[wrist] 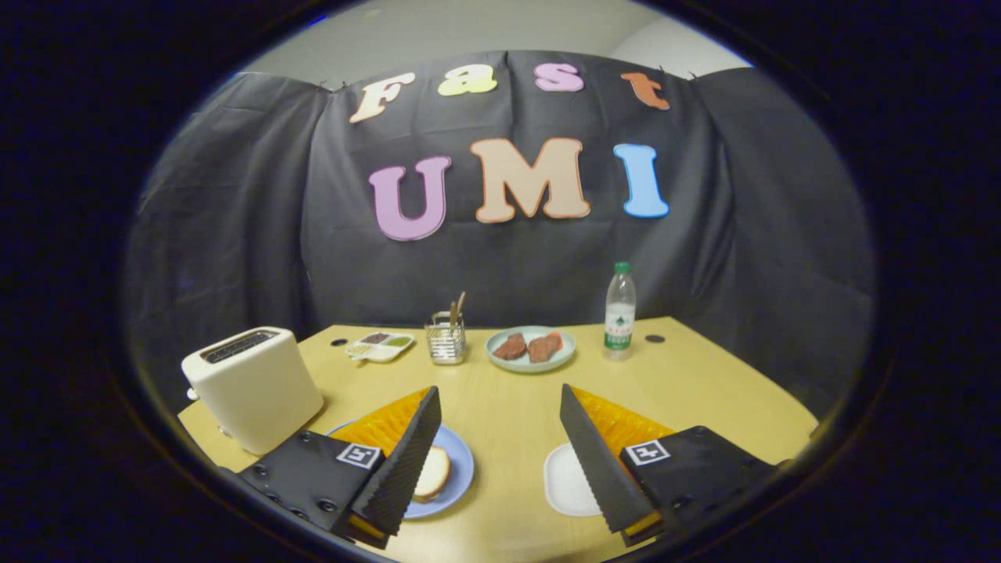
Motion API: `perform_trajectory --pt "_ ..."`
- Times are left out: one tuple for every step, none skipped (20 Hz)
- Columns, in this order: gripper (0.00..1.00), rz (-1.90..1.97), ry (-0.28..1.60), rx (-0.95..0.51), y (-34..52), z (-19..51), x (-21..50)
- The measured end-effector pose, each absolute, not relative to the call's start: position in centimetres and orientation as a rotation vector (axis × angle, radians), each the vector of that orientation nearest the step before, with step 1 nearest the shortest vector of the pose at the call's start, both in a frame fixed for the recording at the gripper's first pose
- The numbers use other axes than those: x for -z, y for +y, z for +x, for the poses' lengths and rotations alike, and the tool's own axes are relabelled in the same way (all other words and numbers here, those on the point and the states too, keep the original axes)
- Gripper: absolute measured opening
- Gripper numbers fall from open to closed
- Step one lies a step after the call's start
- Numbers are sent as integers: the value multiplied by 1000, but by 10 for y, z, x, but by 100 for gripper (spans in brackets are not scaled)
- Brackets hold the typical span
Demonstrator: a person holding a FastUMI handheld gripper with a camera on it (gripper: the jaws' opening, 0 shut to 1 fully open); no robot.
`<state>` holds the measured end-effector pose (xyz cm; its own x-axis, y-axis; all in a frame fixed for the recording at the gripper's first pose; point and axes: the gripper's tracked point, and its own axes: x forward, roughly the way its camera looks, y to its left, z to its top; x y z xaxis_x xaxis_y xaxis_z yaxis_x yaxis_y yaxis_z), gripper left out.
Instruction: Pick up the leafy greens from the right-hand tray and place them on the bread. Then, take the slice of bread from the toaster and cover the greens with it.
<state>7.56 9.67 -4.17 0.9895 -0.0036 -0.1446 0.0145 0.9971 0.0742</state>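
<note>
The gripper (500, 446) hangs above the near edge of the table (704, 391), its fingers spread wide with nothing between them.

Taking the blue plate (461, 469) as the landmark: it lies nearest, partly under the left finger, with a slice of bread (435, 474) on it. Just to its right sits the white tray (565, 481), half hidden behind the right finger — I cannot tell whether the leafy greens lie on the covered part. To the plate's left stands the toaster (254, 387); no slice can be made out in its slot.

Beyond the plate are a utensil holder (446, 342), a sauce dish (381, 346), a plate of meat (531, 348) and a water bottle (619, 311).

The risk as I judge it: the greens are thin and limp, so a closing pinch might scrape the tray and shove it — or lift only a few leaves.
</note>
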Motion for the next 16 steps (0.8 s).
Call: perform_trajectory --pt "97 76 132 8 91 76 28" --pt "97 76 128 2 87 75 16" --pt "97 73 119 -4 83 75 4" --pt "97 60 104 -6 78 75 -10" --pt "97 38 86 -4 72 76 -22" --pt "97 18 64 -2 67 76 -33" --pt "97 5 47 -8 66 76 -39" --pt "97 5 39 -20 68 74 -40" --pt "97 7 48 -40 71 71 -34" --pt "97 2 56 -49 70 67 -26" --pt "98 -19 55 -45 68 64 -21" --pt "99 -46 49 -40 66 60 -19" --pt "99 -65 45 -41 66 56 -18" --pt "100 -68 42 -52 67 50 -17" --pt "100 -55 42 -71 71 42 -16" --pt "100 -35 36 -93 74 33 -18"
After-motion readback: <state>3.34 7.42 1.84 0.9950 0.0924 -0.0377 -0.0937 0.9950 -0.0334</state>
